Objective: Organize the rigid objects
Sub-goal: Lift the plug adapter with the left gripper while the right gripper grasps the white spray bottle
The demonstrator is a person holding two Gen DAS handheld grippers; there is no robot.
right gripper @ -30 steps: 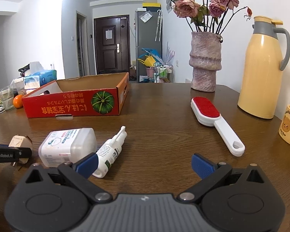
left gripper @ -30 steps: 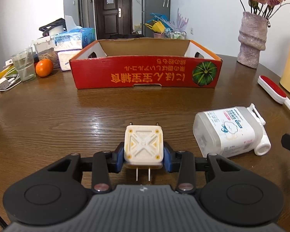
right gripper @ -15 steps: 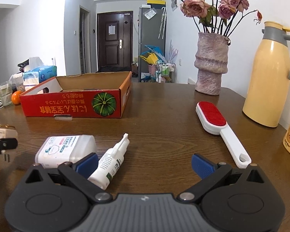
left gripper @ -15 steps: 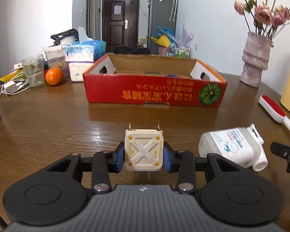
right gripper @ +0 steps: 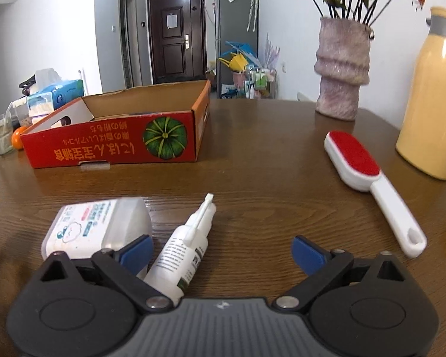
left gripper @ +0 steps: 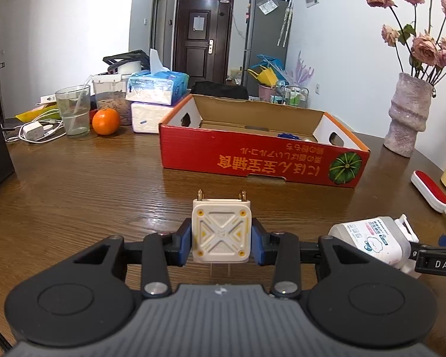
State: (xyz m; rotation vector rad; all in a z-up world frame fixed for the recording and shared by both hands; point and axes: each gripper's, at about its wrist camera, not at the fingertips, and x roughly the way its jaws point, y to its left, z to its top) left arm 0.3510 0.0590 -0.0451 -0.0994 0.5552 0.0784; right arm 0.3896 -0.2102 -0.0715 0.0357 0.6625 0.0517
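Note:
My left gripper [left gripper: 221, 242] is shut on a cream square plug adapter [left gripper: 221, 232] and holds it above the table, short of the red cardboard box [left gripper: 261, 160]. My right gripper [right gripper: 221, 251] is open and empty, low over a white spray bottle [right gripper: 183, 253] lying between its fingers. A clear plastic bottle [right gripper: 98, 227] lies on its side just left of it; it also shows in the left wrist view [left gripper: 371, 239]. The box [right gripper: 116, 145] stands open at the back left, with something blue inside it.
A red and white lint brush [right gripper: 368, 181] lies to the right. A stone vase of flowers [right gripper: 340, 68] and a yellow thermos [right gripper: 434, 98] stand at the back right. An orange [left gripper: 105, 121], a glass [left gripper: 73, 110] and tissue packs [left gripper: 156, 89] crowd the back left.
My left gripper has lifted the plug adapter and the view has tilted up. My right gripper has moved forward and down over the spray bottle.

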